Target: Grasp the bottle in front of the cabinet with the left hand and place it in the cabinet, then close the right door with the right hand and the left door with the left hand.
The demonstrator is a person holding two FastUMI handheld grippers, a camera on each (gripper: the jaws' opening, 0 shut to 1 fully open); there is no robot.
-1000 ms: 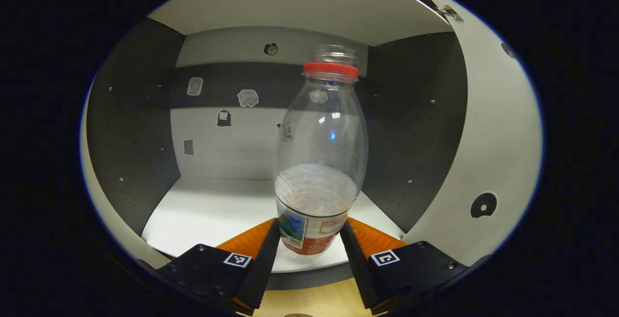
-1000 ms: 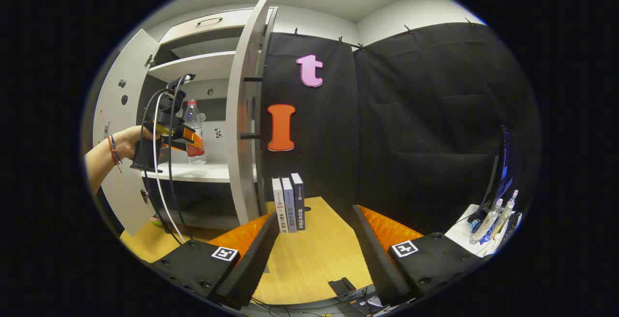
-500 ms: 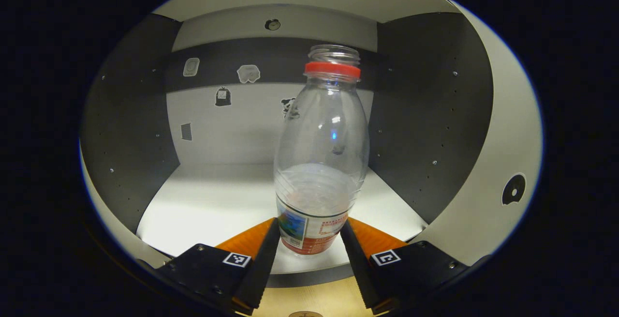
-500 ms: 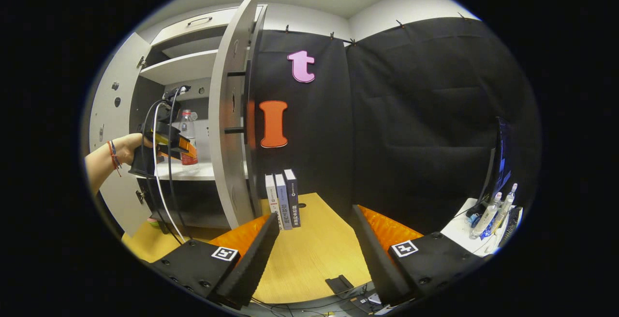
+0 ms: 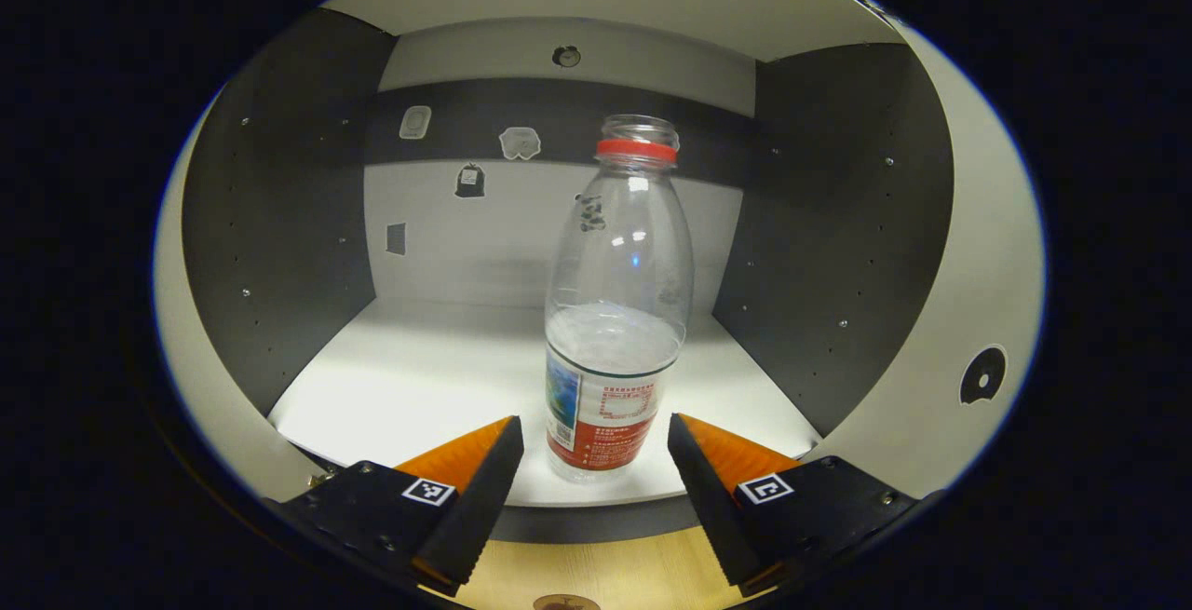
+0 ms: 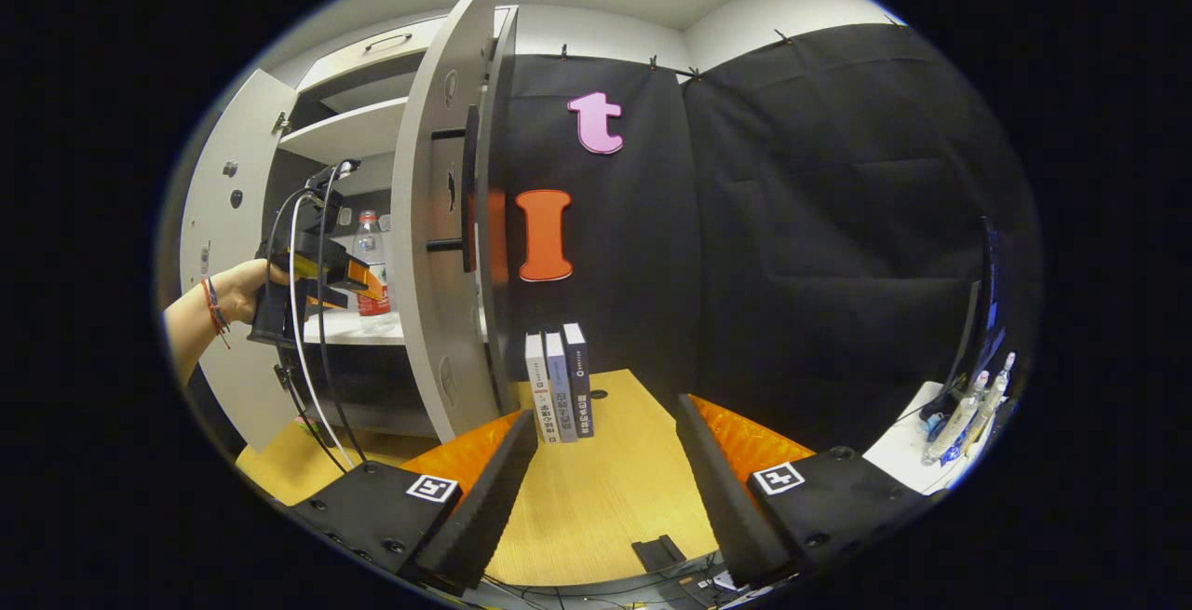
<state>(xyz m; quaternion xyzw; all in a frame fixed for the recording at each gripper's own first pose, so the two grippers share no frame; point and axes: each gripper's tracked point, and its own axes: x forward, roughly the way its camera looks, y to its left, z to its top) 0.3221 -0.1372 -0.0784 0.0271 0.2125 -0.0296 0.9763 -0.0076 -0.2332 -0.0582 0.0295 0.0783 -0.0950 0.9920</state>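
In the left gripper view, the clear plastic bottle with a red neck ring and a red, white and blue label [image 5: 615, 312] stands upright at the centre of the frame on the white shelf [image 5: 419, 386] inside the cabinet, close to the shelf's front edge. The left tool [image 5: 596, 461] sits at the bottom centre with its black, orange-backed fingers spread wide; a gap shows on both sides of the bottle, so it has hold of nothing. The bottle has no cap and holds some clear liquid in its lower part. Its label print is too small to read. Dark grey side walls [image 5: 270, 237] close the compartment at left and right, and small stickers [image 5: 470, 180] dot the back wall at upper left. The shelf lies bare to the left of the bottle and behind it. The pale open door [image 5: 968, 312] curves down the right of the frame.

In the right gripper view, the right tool [image 6: 605, 461] at the bottom centre is wide open and empty over the wooden counter [image 6: 596, 489]. Three upright books [image 6: 561, 385] stand at centre on the counter, just beside the edge-on grey right door [image 6: 438, 219]. At the left of the frame a hand [image 6: 244, 286] holds the left tool before the bottle on the shelf, with cables hanging below. Small bottles [image 6: 968, 405] stand at the far right.
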